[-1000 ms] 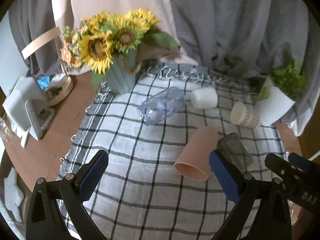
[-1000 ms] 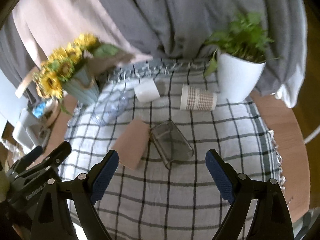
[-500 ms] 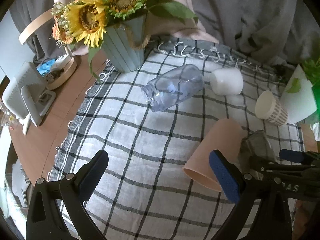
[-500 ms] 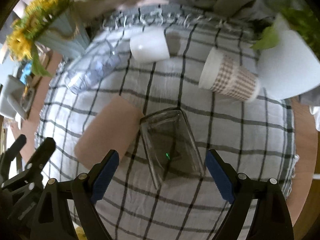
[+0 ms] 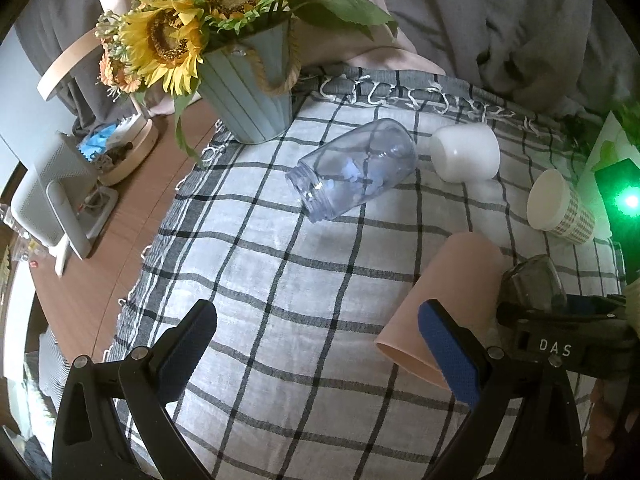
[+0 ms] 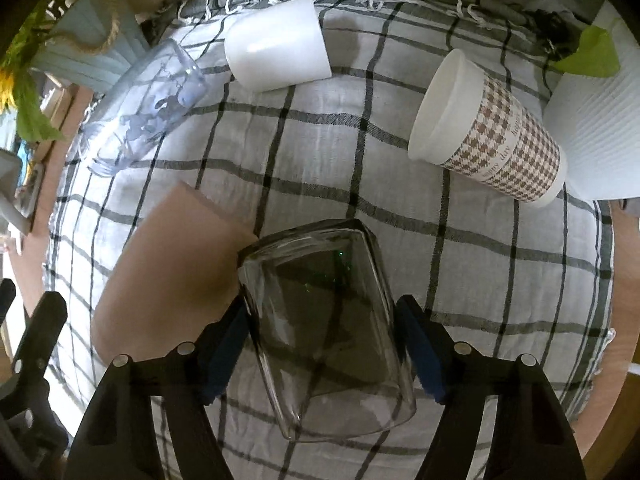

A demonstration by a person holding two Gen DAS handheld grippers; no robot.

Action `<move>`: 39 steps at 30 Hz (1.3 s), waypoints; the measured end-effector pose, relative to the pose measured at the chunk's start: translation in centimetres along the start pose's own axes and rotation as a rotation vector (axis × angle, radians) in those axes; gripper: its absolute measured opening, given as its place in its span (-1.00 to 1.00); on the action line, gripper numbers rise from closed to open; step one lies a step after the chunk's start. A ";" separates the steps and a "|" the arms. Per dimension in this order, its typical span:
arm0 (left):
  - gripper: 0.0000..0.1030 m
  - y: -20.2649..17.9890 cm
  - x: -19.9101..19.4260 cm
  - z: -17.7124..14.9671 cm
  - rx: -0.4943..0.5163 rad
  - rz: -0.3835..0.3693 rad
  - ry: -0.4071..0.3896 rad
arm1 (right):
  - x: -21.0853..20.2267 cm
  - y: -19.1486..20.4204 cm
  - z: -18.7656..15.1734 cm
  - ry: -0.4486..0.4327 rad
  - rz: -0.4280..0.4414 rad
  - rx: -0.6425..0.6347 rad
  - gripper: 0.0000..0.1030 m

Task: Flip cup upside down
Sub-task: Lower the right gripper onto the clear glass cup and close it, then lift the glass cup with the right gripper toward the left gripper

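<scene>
Smoked-glass cup (image 6: 324,320) lies on its side on the checked cloth (image 6: 460,264) of the bench, touching the pink cup (image 6: 172,268). Right tongs (image 6: 324,344), hovering spread a second ago, have descended and now bracket its walls, pads at or near the glass; the grip looks imminent. Left tongs (image 5: 316,348) stay spread, empty, over bare cloth.

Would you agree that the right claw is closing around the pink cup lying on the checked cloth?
Not quite: the right claw is around the dark glass cup, not the pink cup lying beside it on the checked cloth, as the right wrist view shows.
</scene>
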State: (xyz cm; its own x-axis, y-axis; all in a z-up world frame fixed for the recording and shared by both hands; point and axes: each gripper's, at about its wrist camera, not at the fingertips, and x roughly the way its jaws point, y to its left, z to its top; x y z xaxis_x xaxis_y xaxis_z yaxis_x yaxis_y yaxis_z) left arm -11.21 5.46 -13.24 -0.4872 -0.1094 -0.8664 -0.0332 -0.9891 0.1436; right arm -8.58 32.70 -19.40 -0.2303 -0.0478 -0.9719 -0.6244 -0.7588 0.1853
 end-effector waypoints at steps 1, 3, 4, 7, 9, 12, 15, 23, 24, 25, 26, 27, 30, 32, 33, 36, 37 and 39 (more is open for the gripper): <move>0.99 0.0 -0.1 -0.1 0.005 0.001 -0.007 | -0.1 -0.1 -0.1 -0.007 0.001 0.010 0.41; 0.99 0.2 -0.4 -0.2 0.019 -0.003 -0.015 | -0.4 -0.3 -0.6 -0.013 -0.005 0.029 0.40; 0.99 0.4 -0.8 -0.4 0.025 -0.012 -0.023 | -0.6 -0.4 -0.9 -0.019 -0.003 0.042 0.40; 0.99 1.0 -1.7 -0.7 0.048 -0.032 -0.043 | -2.0 -0.7 -2.3 -0.046 0.020 0.086 0.40; 0.99 1.4 -2.1 -1.0 0.062 -0.052 -0.047 | -3.2 -0.8 -3.6 -0.073 0.031 0.110 0.40; 0.99 2.1 -2.6 -1.5 0.077 -0.092 -0.043 | -5.0 -0.7 -5.6 -0.115 0.033 0.150 0.40; 0.99 3.0 -2.5 -2.3 0.098 -0.134 -0.017 | -6.0 -0.4 -7.7 -0.142 0.046 0.218 0.41; 0.99 5.9 -1.7 -4.5 0.143 -0.159 0.024 | -4.5 1.4 -11.3 -0.148 0.089 0.416 0.41; 0.99 6.1 -1.5 -4.8 0.149 -0.163 0.033 | -4.2 1.7 -11.7 -0.140 0.100 0.427 0.41; 0.99 6.4 -1.2 -5.0 0.154 -0.166 0.040 | -3.7 1.9 -12.0 -0.132 0.108 0.442 0.41; 0.99 6.6 -1.0 -5.2 0.159 -0.168 0.048 | -3.3 2.3 -12.2 -0.125 0.112 0.453 0.41; 0.99 6.6 -0.8 -5.3 0.165 -0.169 0.057 | -2.9 2.6 -12.4 -0.121 0.111 0.457 0.41; 0.99 6.9 -0.1 -5.7 0.179 -0.176 0.082 | -1.7 3.5 -12.7 -0.108 0.093 0.457 0.41; 0.99 7.0 0.3 -5.8 0.184 -0.180 0.093 | -1.0 3.8 -12.8 -0.091 0.084 0.448 0.41; 0.99 7.0 0.4 -5.9 0.186 -0.183 0.099 | -0.7 3.8 -12.8 -0.084 0.083 0.457 0.41; 0.99 7.1 0.7 -6.0 0.193 -0.182 0.108 | -0.1 3.9 -13.0 -0.076 0.083 0.466 0.41; 0.99 7.1 0.8 -6.1 0.195 -0.183 0.113 | -0.1 3.9 -13.0 -0.081 0.079 0.464 0.41; 0.99 7.1 1.0 -6.2 0.194 -0.186 0.125 | -0.1 4.1 -13.0 -0.084 0.070 0.458 0.42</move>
State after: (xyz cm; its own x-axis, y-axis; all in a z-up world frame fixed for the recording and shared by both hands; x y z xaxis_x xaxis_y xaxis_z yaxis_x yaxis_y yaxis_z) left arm -6.52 -2.25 -16.07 -0.3467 0.0488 -0.9367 -0.2839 -0.9573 0.0552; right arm -1.42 21.18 -20.38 -0.3315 -0.0221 -0.9432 -0.8659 -0.3897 0.3135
